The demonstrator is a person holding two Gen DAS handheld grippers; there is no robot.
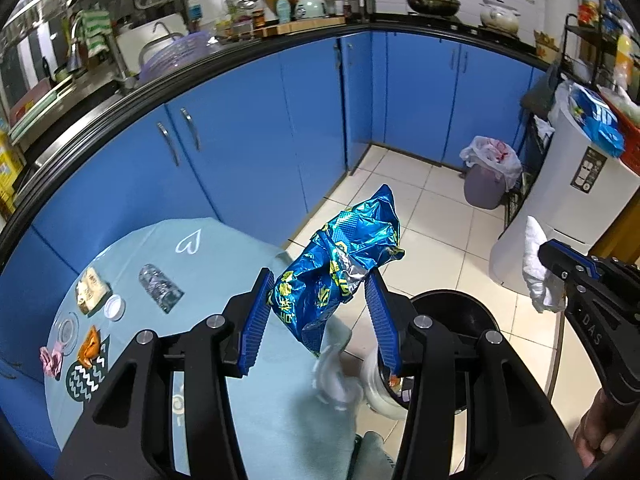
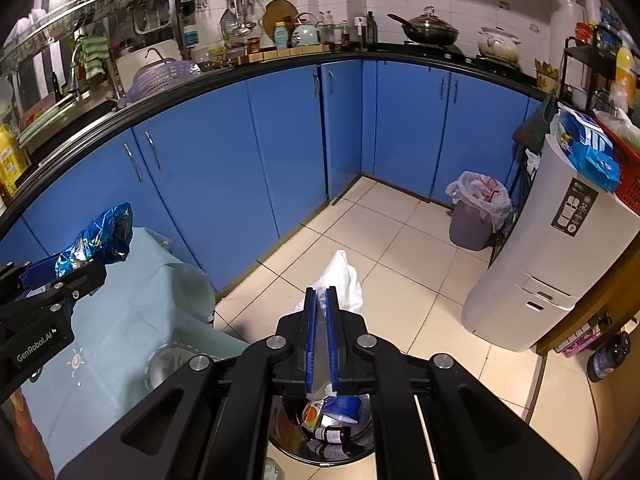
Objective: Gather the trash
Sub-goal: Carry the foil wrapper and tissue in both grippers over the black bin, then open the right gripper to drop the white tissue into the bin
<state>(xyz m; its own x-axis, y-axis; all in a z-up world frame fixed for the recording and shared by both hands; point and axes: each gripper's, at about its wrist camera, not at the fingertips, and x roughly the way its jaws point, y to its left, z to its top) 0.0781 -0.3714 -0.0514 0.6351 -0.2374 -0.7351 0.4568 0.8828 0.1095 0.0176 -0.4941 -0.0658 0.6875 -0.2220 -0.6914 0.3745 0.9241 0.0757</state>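
Observation:
My left gripper (image 1: 320, 300) holds a crumpled blue foil snack bag (image 1: 344, 264) between its blue pads, above the table edge near the black trash bin (image 1: 452, 308). The bag also shows in the right wrist view (image 2: 100, 236). My right gripper (image 2: 320, 340) is shut on a white crumpled tissue (image 2: 344, 276), right above the bin (image 2: 324, 440), which holds a bottle, a cup and wrappers. The right gripper with the tissue shows in the left wrist view (image 1: 536, 272). More trash lies on the light blue table (image 1: 208, 264): a gold wrapper (image 1: 92, 288), a white lid (image 1: 114, 308), a clear wrapper (image 1: 160, 286), an orange wrapper (image 1: 90, 346), a pink wrapper (image 1: 50, 360).
Blue kitchen cabinets (image 1: 260, 128) run behind the table. A grey bin with a plastic liner (image 1: 486, 176) stands in the far corner. A white appliance (image 1: 568, 200) stands at the right. The floor is tiled.

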